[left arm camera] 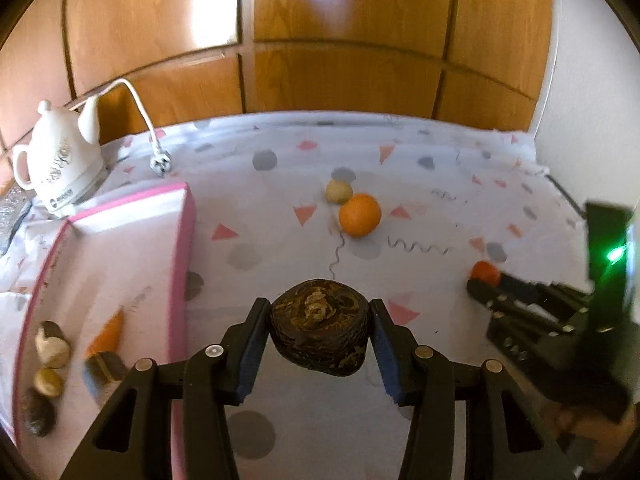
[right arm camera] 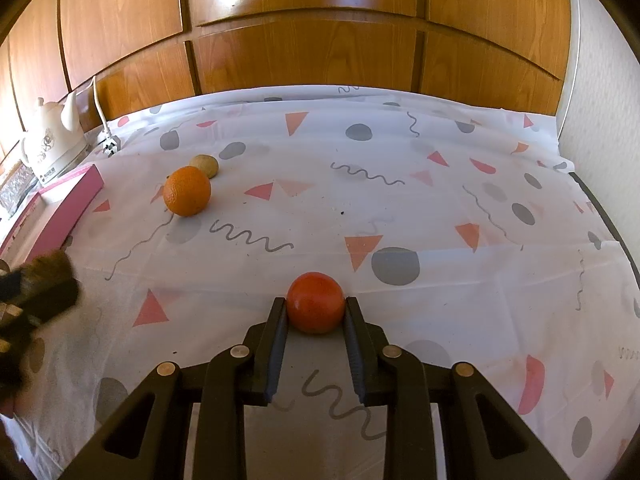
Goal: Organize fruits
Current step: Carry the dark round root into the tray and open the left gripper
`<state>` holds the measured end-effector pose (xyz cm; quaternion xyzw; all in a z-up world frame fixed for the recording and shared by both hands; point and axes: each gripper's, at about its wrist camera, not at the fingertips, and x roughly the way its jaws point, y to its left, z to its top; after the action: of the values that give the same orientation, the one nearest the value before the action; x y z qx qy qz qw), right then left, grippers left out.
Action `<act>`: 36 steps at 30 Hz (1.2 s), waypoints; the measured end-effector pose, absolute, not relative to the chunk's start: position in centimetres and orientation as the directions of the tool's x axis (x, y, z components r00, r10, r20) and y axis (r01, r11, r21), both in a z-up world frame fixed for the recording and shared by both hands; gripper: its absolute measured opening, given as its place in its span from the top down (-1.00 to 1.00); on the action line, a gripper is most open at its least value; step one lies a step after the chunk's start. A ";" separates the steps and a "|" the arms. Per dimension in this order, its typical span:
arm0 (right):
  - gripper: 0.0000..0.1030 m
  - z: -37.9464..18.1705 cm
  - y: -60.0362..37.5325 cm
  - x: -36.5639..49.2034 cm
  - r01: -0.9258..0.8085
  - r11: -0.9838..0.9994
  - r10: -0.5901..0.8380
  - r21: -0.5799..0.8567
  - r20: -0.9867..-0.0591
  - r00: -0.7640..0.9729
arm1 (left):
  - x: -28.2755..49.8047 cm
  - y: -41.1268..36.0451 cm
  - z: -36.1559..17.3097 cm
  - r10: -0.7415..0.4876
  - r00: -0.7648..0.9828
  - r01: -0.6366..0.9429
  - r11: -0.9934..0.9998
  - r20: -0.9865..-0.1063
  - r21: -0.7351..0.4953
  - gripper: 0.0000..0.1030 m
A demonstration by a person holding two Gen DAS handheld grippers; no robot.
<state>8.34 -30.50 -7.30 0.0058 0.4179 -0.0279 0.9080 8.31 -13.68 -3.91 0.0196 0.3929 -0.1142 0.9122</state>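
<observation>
- Left gripper (left arm camera: 319, 334): jaws part-spread and pinching a dark brown wrinkled fruit (left arm camera: 319, 332) between the blue pads; both pads press its sides. The fruit appears raised off the patterned tablecloth (left arm camera: 420, 184), just to the right of the pink-edged tray (left arm camera: 182, 248).
- Right gripper (right arm camera: 316, 314): jaws drawn narrow and clamped on a red-orange round fruit (right arm camera: 316, 302), one pad on each flank. Whether the fruit rests on the cloth or sits just clear of it cannot be told.
- In the left wrist view that same red fruit (left arm camera: 485, 271) shows at the tip of the right gripper (left arm camera: 480, 280), well to the right of the tray.
- Orange (right arm camera: 187, 191): on the cloth, apart from both grippers, to the right of the tray's far end. A small tan fruit (right arm camera: 205, 165) lies touching or just behind it; contact is not certain.
- Tray contents: several small pieces lie at its near end, among them an orange wedge-shaped piece (left arm camera: 108, 332) and some pale and brown lumps (left arm camera: 48, 364). They are blurred and cannot be identified.
- The tray's near end is cut off by the frame edge and the gripper body.
- White kettle (left arm camera: 60, 160) with cord and plug (left arm camera: 160, 164) stands beyond the tray's far end.
- In the right wrist view the left gripper (right arm camera: 24, 304) is a dark blur at the left edge; its jaws are unreadable there.
</observation>
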 end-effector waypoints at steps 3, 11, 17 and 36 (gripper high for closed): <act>0.46 -7.3 -30.4 8.3 0.056 0.998 -0.051 -0.019 -0.759 0.649 | 7.8 -12.4 -2.5 -0.186 0.679 0.197 0.978 -0.710 -0.069 0.03; 0.46 -7.3 -30.1 8.3 0.055 0.998 -0.068 -0.042 -0.759 0.647 | 7.5 -6.7 -0.2 -0.109 0.714 0.067 0.994 -0.691 -0.088 0.03; 0.46 -7.2 -29.8 8.4 0.055 0.996 -0.088 -0.069 -0.759 0.645 | 7.2 -2.1 0.1 -0.040 0.728 -0.039 0.994 -0.684 -0.099 0.03; 0.46 -7.2 -29.4 8.4 0.053 0.993 -0.116 -0.107 -0.758 0.643 | 11.0 4.2 -1.9 0.080 0.689 -0.180 0.982 -0.721 -0.063 0.02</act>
<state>8.38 -29.42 -7.23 -0.0374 0.4202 -0.0465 0.9055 11.02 4.23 -1.87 -0.0645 0.3881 0.0707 0.9166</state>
